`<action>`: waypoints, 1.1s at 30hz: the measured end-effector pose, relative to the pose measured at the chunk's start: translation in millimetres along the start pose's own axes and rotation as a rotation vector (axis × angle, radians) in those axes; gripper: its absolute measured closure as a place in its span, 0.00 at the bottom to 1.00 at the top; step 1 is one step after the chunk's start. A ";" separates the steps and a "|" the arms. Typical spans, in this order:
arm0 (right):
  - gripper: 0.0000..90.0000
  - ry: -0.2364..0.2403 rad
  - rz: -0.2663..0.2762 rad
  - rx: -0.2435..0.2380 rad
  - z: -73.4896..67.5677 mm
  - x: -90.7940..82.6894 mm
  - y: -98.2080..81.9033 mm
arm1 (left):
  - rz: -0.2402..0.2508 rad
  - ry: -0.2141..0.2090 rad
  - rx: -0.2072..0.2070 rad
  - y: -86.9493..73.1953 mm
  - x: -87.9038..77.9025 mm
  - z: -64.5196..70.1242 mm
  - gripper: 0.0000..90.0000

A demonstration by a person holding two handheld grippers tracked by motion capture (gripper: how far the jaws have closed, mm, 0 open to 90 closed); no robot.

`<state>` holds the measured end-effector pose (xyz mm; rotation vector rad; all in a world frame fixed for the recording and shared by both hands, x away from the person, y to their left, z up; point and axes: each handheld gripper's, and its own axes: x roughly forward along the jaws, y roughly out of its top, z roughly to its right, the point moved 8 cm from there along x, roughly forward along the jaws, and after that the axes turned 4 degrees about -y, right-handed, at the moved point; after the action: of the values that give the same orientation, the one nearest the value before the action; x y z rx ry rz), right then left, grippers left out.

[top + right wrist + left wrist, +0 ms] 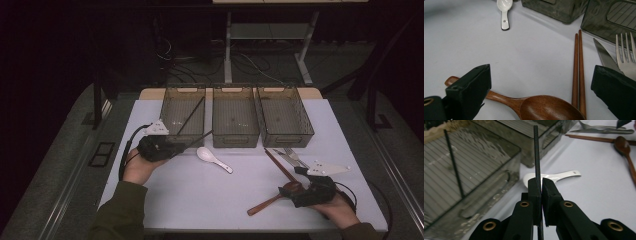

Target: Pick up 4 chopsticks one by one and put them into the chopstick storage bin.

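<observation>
A dim room, grey floor (60,165), with a white-legged desk (228,55) and loose cables (250,65) behind.

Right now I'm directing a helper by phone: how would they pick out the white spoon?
Find the three smoky bins across the far side of the table. Just in front of the middle one lies the white spoon, alone on bare tabletop. It is short and ceramic-looking, unlike the long wooden spoon at the right.

Black chopstick (537,152): tip cut off by top edge, lower end hidden behind my fingers (534,191). Wooden spoon (549,108): bowl cropped at bottom edge. Fork (626,55), knife (605,56): handles hidden.
</observation>
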<state>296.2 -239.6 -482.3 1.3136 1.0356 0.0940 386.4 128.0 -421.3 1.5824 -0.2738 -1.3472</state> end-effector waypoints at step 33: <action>0.04 0.016 0.010 0.009 -2.6 0.6 1.3 | 0.045 0.120 -0.152 65.0 17.8 -77.0 0.95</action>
<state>295.4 -236.9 -481.3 1.3279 1.0442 0.1085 484.1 125.0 -390.7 1.5137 -0.1291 -1.2050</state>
